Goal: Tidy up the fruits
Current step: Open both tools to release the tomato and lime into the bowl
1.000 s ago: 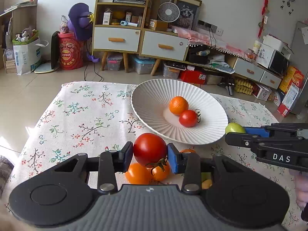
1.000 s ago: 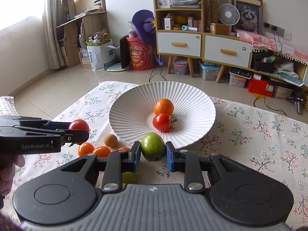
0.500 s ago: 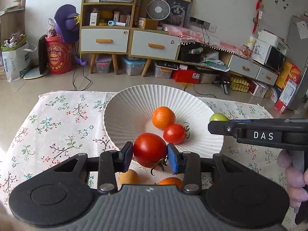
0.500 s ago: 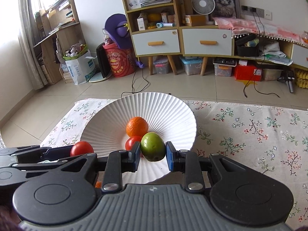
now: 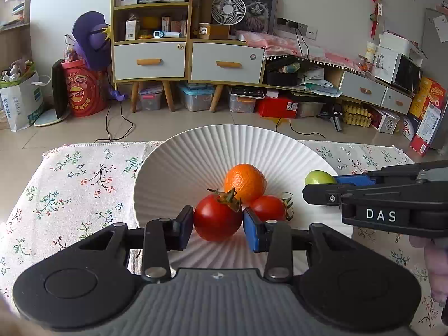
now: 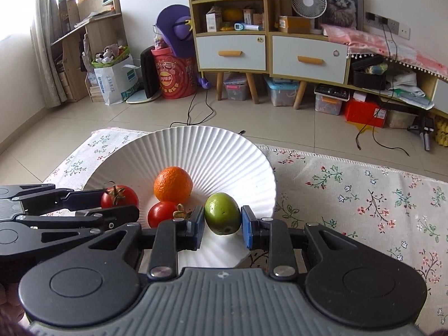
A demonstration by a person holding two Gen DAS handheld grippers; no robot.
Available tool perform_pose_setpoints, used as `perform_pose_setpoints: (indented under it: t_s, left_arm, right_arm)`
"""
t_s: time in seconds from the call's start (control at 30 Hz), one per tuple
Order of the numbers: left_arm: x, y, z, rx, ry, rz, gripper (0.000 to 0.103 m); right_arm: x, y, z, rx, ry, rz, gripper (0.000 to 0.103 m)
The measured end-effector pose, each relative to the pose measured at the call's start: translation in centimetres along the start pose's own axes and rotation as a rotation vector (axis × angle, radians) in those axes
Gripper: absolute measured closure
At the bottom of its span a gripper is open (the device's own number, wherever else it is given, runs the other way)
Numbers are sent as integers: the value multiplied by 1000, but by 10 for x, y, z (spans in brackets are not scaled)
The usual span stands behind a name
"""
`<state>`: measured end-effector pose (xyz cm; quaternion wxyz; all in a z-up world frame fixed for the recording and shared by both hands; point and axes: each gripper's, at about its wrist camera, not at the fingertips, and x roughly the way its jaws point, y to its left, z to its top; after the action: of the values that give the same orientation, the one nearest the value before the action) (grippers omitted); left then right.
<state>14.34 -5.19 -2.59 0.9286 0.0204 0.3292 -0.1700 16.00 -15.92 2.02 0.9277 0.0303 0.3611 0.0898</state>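
Observation:
A white ribbed plate [image 5: 196, 154] sits on the floral tablecloth and holds an orange [image 5: 245, 182] and a small tomato [image 5: 267, 208]. My left gripper [image 5: 218, 221] is shut on a large red tomato [image 5: 217, 218], low over the plate's near side. My right gripper [image 6: 222, 222] is shut on a green fruit [image 6: 222, 212] over the plate [image 6: 224, 151], right of the orange [image 6: 173, 184] and small tomato [image 6: 162, 214]. The right gripper also shows in the left wrist view [image 5: 322, 186], with the green fruit [image 5: 319, 177]. The large tomato [image 6: 119, 196] shows in the right wrist view.
The floral tablecloth [image 5: 78, 179] extends to the left of the plate and to its right [image 6: 364, 193]. Beyond the table edge are tiled floor, a wooden cabinet [image 5: 190, 56] with drawers and storage boxes.
Both grippers have moved forward with their fruits and now sit over the plate. The loose fruits on the cloth have dropped out of view.

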Motion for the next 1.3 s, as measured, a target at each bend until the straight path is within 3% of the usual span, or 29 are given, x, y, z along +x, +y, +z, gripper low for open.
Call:
perform_pose_setpoints:
  t_s: [0.43, 0.9, 1.3]
  left_arm:
    - [11, -6, 3, 38, -10, 17, 71]
    - [10, -2, 6, 13, -9, 21, 67]
    - [-13, 0, 6, 15, -23, 38, 37]
  right_arm:
    - [9, 2, 4, -12, -2, 33, 78]
    - [5, 4, 6, -11, -7, 36, 76]
    - [-22, 3, 10, 29, -47, -6, 37]
